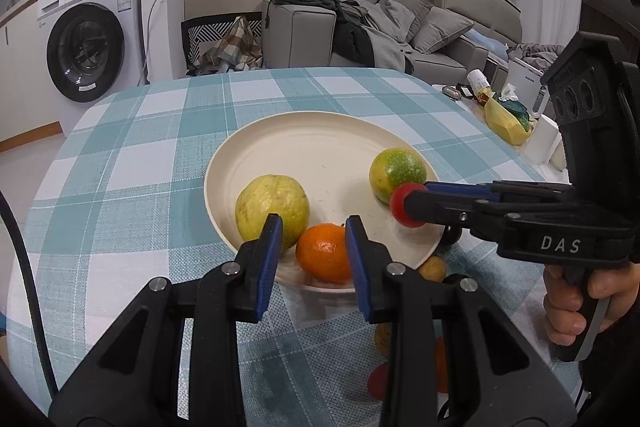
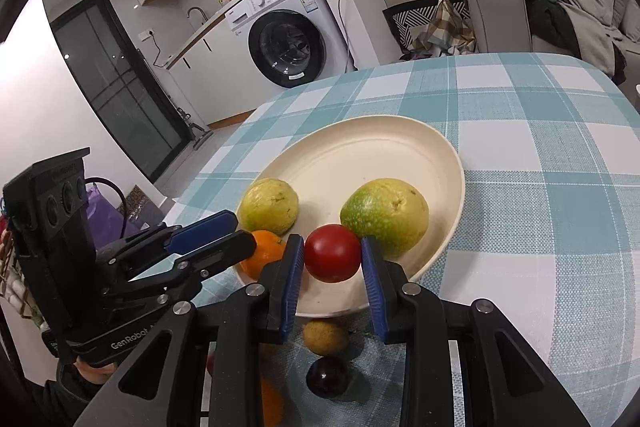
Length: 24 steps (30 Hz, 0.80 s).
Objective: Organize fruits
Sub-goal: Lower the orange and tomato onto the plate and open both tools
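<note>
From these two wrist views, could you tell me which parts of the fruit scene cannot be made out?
- Fruits still on the tablecloth: left wrist view, the left gripper covers all but slivers.
- Dark round fruit: right wrist view, too shadowed under the right gripper to identify.
- Orange: right wrist view, half hidden by the left gripper.
- Near rim of the plate: both views, behind the fingers.

Fruit on and beside a plate on a table

On the table sits the plate. In the left wrist view, the guava lies at the plate's left, the mandarin at its near edge just right of it, the citrus at the right. A small fruit and a dark plum lie on the table before the plate.
</note>
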Available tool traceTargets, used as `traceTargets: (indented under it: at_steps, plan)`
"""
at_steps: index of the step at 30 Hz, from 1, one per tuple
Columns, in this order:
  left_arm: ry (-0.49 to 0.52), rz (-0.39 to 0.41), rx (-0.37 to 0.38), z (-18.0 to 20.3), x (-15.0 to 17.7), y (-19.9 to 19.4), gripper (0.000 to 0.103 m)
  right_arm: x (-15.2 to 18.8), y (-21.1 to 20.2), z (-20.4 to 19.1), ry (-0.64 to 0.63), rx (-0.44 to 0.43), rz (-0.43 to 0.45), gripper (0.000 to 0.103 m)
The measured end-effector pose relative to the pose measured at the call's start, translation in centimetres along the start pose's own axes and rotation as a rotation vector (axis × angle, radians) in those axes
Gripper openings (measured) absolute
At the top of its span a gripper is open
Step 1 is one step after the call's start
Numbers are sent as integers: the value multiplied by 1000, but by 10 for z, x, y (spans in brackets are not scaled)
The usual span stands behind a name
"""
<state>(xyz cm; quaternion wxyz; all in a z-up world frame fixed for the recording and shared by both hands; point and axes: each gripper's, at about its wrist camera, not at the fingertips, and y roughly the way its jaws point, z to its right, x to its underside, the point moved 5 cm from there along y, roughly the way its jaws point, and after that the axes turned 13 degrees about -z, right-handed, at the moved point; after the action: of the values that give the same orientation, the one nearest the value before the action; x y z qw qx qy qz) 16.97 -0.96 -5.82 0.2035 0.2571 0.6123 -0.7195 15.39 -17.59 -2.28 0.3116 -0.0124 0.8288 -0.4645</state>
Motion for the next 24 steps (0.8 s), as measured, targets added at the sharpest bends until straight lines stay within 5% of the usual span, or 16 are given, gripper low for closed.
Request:
traceTargets:
  at_steps: [19,24]
  plan:
    - [-18,-10,-34,-1,5,-7,31,1,1,-4,-29,28,2,30]
    - [-26,-7,-50,-2,10,-13,57,2,-9,-2,-32,55,19,37]
